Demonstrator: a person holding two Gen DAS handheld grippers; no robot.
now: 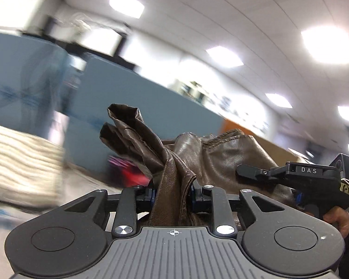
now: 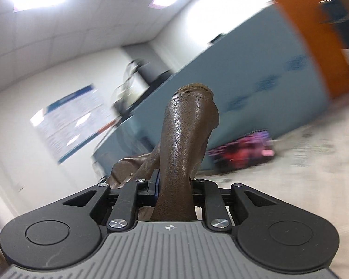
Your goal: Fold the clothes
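A brown leather jacket is lifted in the air between both grippers. My left gripper is shut on a bunched fold of the jacket, which sticks up past the jaws. My right gripper is shut on another part of the jacket, a rounded leather fold with a ribbed edge at its top. In the left wrist view the right gripper's body shows at the right, behind the jacket, held by a hand. Both cameras tilt upward toward the ceiling.
A blue partition and an orange panel stand behind. A pink and red cloth pile lies on the light surface. A cream ribbed fabric is at the left. The background is motion-blurred.
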